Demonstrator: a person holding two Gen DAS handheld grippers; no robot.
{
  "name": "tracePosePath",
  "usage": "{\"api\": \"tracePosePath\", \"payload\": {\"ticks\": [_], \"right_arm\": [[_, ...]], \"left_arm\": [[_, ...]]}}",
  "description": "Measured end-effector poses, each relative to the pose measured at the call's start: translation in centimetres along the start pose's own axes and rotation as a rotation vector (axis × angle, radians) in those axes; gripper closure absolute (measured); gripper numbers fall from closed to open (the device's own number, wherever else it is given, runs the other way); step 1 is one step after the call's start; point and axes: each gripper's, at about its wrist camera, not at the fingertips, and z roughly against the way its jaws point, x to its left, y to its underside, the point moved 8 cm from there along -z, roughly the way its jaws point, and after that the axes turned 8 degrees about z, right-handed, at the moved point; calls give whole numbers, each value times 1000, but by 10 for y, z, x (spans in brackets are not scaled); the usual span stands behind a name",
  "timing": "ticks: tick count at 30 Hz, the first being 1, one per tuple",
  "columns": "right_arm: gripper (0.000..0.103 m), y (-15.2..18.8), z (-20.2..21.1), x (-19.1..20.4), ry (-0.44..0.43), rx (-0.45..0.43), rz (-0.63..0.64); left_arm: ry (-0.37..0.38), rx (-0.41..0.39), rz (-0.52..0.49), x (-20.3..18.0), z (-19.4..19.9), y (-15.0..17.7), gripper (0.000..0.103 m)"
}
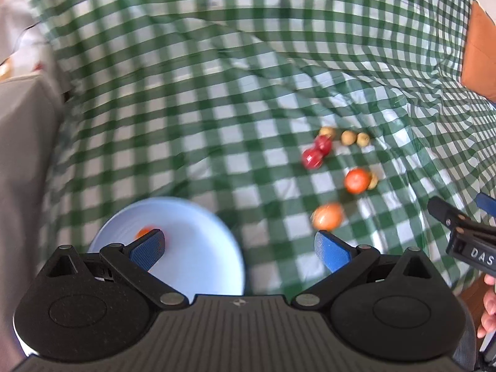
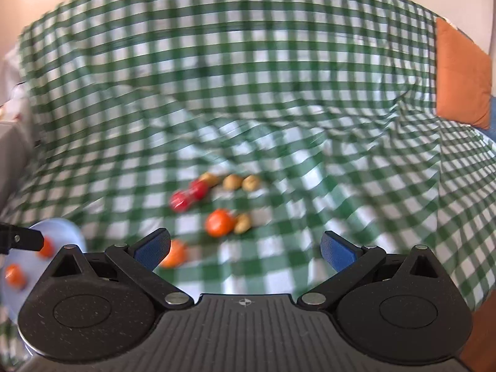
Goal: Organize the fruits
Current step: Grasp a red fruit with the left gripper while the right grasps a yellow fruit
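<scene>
Fruits lie on a green checked cloth (image 1: pixel 217 108): two red fruits (image 1: pixel 313 158), several small yellow-brown fruits (image 1: pixel 348 137) and two orange fruits (image 1: pixel 357 180), (image 1: pixel 328 216). A light blue plate (image 1: pixel 201 248) holds an orange fruit (image 1: pixel 144 232), partly hidden by my finger. My left gripper (image 1: pixel 240 248) is open and empty over the plate's right edge. My right gripper (image 2: pixel 245 248) is open and empty above the cloth, short of the red fruits (image 2: pixel 186 197) and an orange fruit (image 2: pixel 220 223). The plate (image 2: pixel 59 228) at the right wrist view's left edge shows two orange fruits (image 2: pixel 14 276).
An orange cushion (image 2: pixel 462 80) leans at the far right. A grey surface (image 1: pixel 24 170) borders the cloth on the left. The right gripper's body (image 1: pixel 465 232) shows at the left wrist view's right edge. Both views are motion-blurred.
</scene>
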Motion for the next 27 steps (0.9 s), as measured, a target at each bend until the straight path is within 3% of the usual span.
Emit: {"api": "tracePosePath", "payload": {"ticks": [7, 15, 19, 21, 22, 23, 24, 25, 27], "right_arm": [[1, -21, -93, -35, 26, 10, 28], [3, -27, -211, -35, -81, 112, 122], [7, -22, -242, -25, -104, 121, 152], [7, -22, -243, -24, -110, 84, 133], [8, -21, -243, -23, -112, 79, 128], [12, -21, -242, -22, -116, 70, 125], [23, -21, -241, -21, -125, 59, 121], [31, -22, -239, -20, -139, 49, 118], [77, -27, -235, -20, -141, 40, 114]], "left_arm": [[27, 26, -68, -46, -88, -37, 0], [56, 121, -65, -76, -167, -52, 0], [54, 137, -84, -86, -188, -54, 0], [51, 130, -92, -87, -193, -55, 1], [57, 125, -97, -88, -193, -56, 10], [58, 118, -104, -89, -192, -56, 20], [54, 94, -118, -89, -189, -57, 36], [68, 78, -128, -91, -184, -59, 69], [93, 82, -116, -90, -179, -59, 71]]}}
